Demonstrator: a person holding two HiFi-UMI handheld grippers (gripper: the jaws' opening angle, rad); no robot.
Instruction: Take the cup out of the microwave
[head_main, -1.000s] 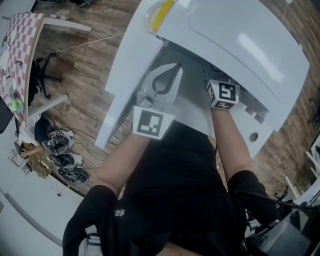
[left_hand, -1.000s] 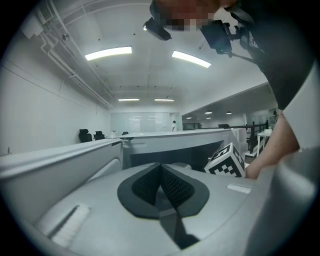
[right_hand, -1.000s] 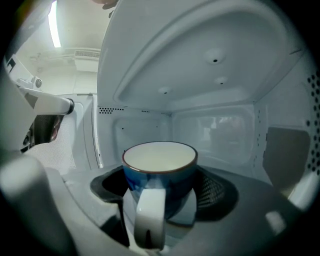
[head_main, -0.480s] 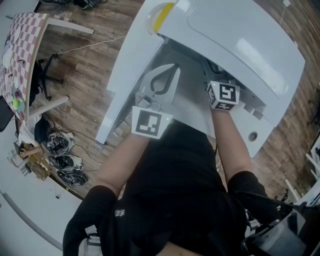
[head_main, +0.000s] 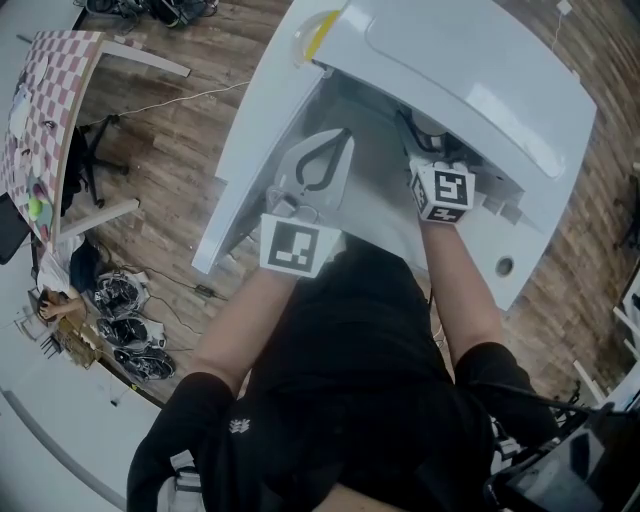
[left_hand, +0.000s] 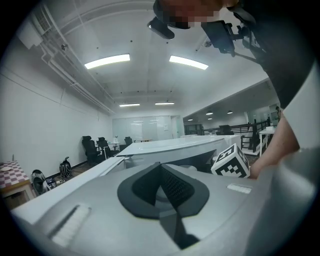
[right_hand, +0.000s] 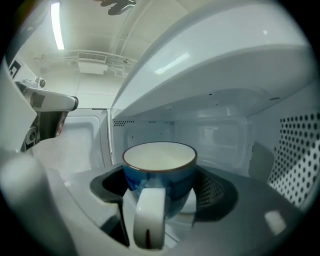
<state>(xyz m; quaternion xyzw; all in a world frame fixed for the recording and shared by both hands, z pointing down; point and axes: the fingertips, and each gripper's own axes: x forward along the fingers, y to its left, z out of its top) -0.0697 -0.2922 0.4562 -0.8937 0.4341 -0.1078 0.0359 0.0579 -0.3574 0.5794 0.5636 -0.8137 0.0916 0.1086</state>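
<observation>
A blue cup (right_hand: 159, 165) with a white inside and a white handle stands inside the white microwave (head_main: 480, 70), handle turned toward the right gripper view's camera. My right gripper (right_hand: 161, 186) reaches into the cavity, its dark pads (right_hand: 214, 192) against both sides of the cup. In the head view only its marker cube (head_main: 443, 192) shows; the jaws and the cup are hidden under the microwave's top. The microwave door (head_main: 250, 150) stands open to the left. My left gripper (head_main: 343, 138) hangs shut and empty in front of the opening, its tips (left_hand: 160, 165) meeting.
The microwave sits on a white table (head_main: 504, 266) with a round hole near its edge. On the wooden floor to the left are a checkered table (head_main: 40, 90), an office chair (head_main: 85, 150) and some bags (head_main: 125, 320). The cavity's perforated wall (right_hand: 295, 150) is close on the right.
The head camera has shifted a little. Both grippers keep about the same places, the right one still inside the microwave.
</observation>
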